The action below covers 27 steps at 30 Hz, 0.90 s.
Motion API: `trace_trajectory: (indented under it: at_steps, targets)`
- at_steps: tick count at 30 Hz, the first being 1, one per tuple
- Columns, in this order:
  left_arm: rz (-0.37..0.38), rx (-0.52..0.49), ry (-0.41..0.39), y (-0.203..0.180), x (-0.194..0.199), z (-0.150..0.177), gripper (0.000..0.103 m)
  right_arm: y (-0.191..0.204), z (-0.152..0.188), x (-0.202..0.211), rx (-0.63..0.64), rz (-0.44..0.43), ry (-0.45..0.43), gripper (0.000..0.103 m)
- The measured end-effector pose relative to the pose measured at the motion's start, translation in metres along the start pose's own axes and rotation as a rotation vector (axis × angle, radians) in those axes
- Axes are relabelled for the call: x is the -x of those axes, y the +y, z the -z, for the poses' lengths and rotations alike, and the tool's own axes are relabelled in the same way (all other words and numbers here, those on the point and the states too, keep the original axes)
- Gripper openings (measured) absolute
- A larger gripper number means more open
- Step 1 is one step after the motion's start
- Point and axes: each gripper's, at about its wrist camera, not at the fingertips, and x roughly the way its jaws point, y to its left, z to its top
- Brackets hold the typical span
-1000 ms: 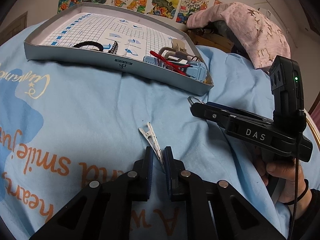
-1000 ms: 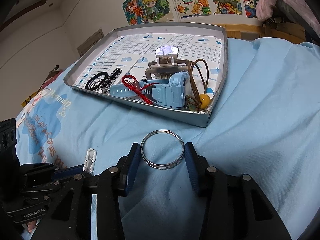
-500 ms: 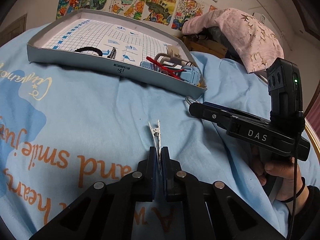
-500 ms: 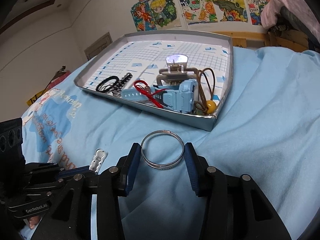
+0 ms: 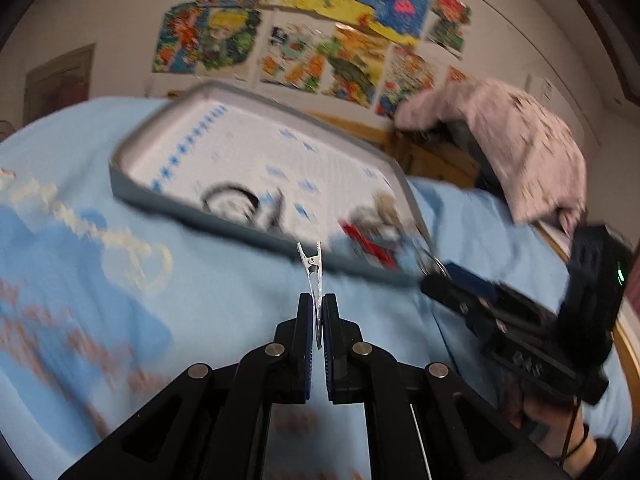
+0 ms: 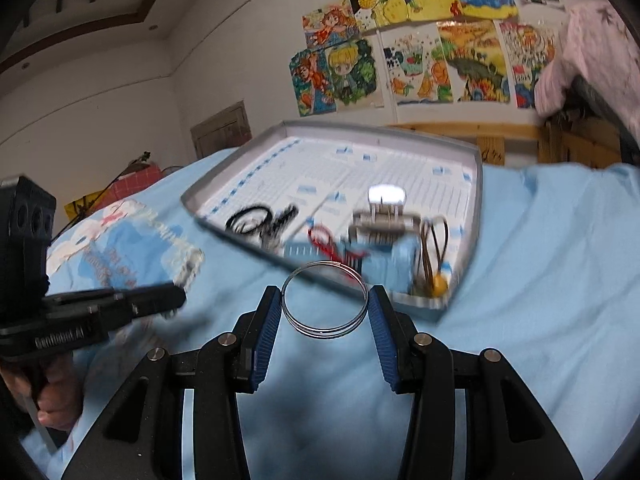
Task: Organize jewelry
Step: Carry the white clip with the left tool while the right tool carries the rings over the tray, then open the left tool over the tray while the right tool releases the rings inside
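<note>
1. Left wrist view: the left gripper [image 5: 319,322] has its jaws closed on the thin silver metal hair clip [image 5: 313,276], held above the bed before the shallow grey tray [image 5: 256,236]. Release it only inside the tray.
2. Right wrist view: the right gripper [image 6: 325,312] holds the silver wire bangle [image 6: 324,300] between half-open jaws. Carry it level over the rim.

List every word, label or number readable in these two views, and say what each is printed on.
"GenRobot.AI": white lettering on the side of the left gripper, blurred, only roughly legible.
White lettering on the right gripper: too blurred to read.
Orange and cream script on the blue bedsheet: motion-blurred, unreadable.
Print on the tray liner and the wall posters: too small or blurred.
</note>
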Motion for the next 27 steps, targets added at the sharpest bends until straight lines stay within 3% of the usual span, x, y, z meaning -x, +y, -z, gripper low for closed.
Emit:
trace_trajectory:
  at_steps: [6, 10, 13, 27]
  targets:
    - [-0.090, -0.002, -0.053, 0.033, -0.019, -0.056, 0.005, 0.018, -0.035, -0.036, 0.030, 0.016, 0.000, 0.040]
    - [-0.147, -0.015, -0.035, 0.055, -0.040, -0.074, 0.005, 0.024, -0.052, -0.062, 0.023, 0.037, -0.001, 0.040]
    - [-0.172, -0.019, -0.017, 0.065, -0.053, -0.072, 0.005, 0.022, -0.054, -0.072, -0.035, 0.039, -0.016, 0.040]
    - [-0.148, -0.051, -0.005, 0.063, -0.067, -0.060, 0.005, 0.031, -0.041, -0.104, 0.019, 0.078, 0.094, 0.040]
